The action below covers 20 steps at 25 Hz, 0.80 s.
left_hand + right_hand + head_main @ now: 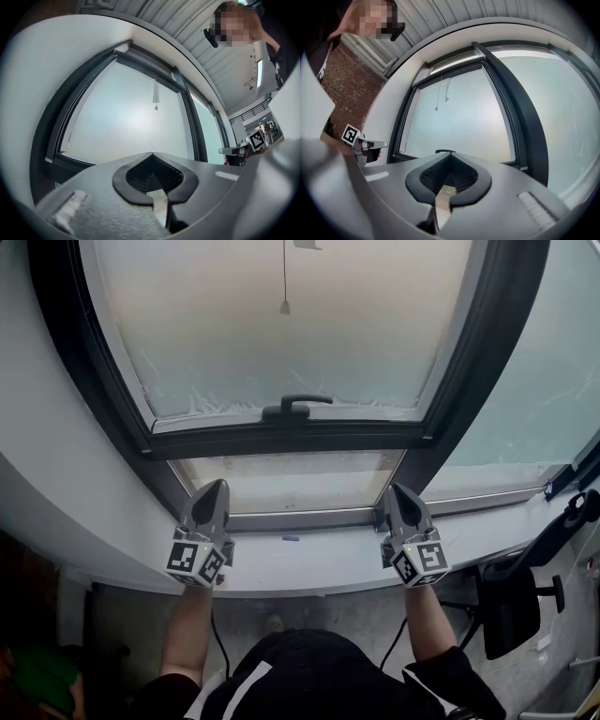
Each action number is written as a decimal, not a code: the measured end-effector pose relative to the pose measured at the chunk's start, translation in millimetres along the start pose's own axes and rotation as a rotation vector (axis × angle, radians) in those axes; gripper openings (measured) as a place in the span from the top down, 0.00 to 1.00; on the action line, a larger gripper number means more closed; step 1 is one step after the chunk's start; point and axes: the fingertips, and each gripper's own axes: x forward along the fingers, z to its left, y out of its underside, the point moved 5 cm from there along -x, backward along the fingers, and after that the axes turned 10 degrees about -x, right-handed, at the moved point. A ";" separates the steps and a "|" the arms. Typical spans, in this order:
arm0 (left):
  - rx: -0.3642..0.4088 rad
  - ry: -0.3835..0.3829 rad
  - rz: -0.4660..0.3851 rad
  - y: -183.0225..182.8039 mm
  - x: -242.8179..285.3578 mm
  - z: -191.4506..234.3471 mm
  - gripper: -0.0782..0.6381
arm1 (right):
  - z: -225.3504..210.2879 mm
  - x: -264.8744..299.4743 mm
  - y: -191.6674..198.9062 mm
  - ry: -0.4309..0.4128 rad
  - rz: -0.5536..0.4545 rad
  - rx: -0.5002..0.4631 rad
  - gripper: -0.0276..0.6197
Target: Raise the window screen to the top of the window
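Matte grey left gripper [216, 488] and right gripper [398, 491], jaws pressed together, empty; beyond tips, pale frosted window screen [281, 334], curved black handle [298, 407].

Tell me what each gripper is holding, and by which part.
Nothing is held. The left gripper and the right gripper are both shut and empty, by the sill; neither touches the window handle.
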 end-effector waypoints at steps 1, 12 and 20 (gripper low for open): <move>0.001 -0.005 -0.001 4.3 -3.2 -6.2 0.88 | -4.1 -7.0 2.8 -0.006 0.003 -0.006 0.95; 0.058 -0.098 0.054 49.9 -40.5 -91.4 0.88 | -42.4 -76.1 27.5 -0.073 -0.003 0.000 0.95; 0.030 -0.181 0.113 70.8 -95.9 -115.6 0.88 | -48.5 -124.8 59.1 -0.080 0.030 0.068 0.95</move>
